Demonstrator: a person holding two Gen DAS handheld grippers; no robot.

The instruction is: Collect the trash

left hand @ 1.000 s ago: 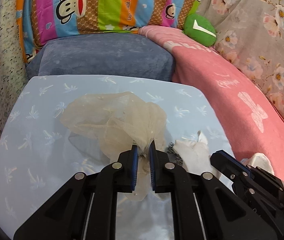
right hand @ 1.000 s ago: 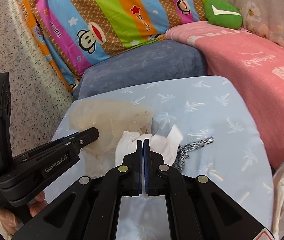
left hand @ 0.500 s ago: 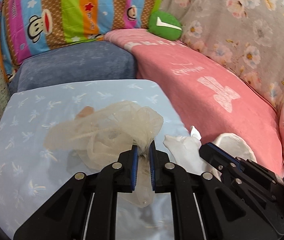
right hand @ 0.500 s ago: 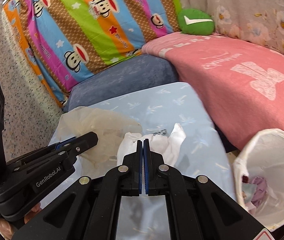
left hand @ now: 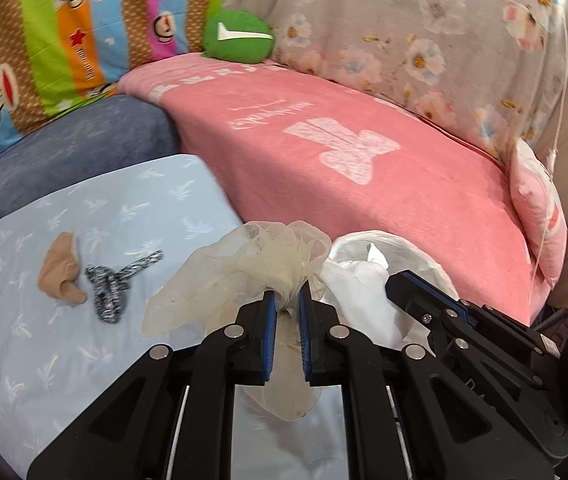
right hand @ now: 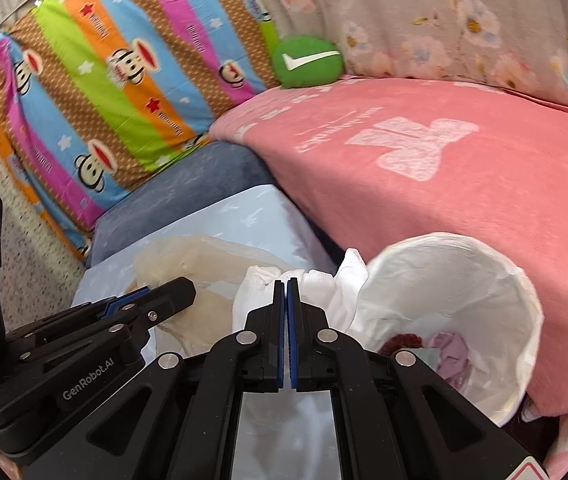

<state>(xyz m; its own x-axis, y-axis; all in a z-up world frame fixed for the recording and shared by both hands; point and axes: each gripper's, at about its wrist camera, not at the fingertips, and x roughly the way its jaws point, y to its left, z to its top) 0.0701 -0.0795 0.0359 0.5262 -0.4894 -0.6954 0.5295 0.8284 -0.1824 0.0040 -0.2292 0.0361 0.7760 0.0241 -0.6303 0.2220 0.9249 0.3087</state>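
My left gripper (left hand: 286, 300) is shut on a crumpled beige mesh bag (left hand: 240, 272), held above the right edge of the light blue table (left hand: 84, 340). My right gripper (right hand: 287, 286) is shut on a white crumpled tissue (right hand: 332, 284), just left of the white-lined trash bin (right hand: 456, 280). In the left wrist view the right gripper (left hand: 394, 284) and its tissue (left hand: 364, 284) hide most of the bin (left hand: 424, 252). In the right wrist view the left gripper (right hand: 182, 292) and mesh bag (right hand: 200, 264) lie to the left. The bin holds purple and dark red scraps.
A tan sock-like piece (left hand: 62, 268) and a black-and-white speckled fabric piece (left hand: 114, 284) lie on the table. A pink blanket (left hand: 344, 152) covers the couch behind the bin, with a green cushion (left hand: 240, 38), a striped monkey pillow (right hand: 124, 80) and a blue cushion (left hand: 76, 156).
Both grippers have swung right with their loads, from over the table's middle to its right edge near the bin. The tan and speckled pieces on the table are now uncovered.
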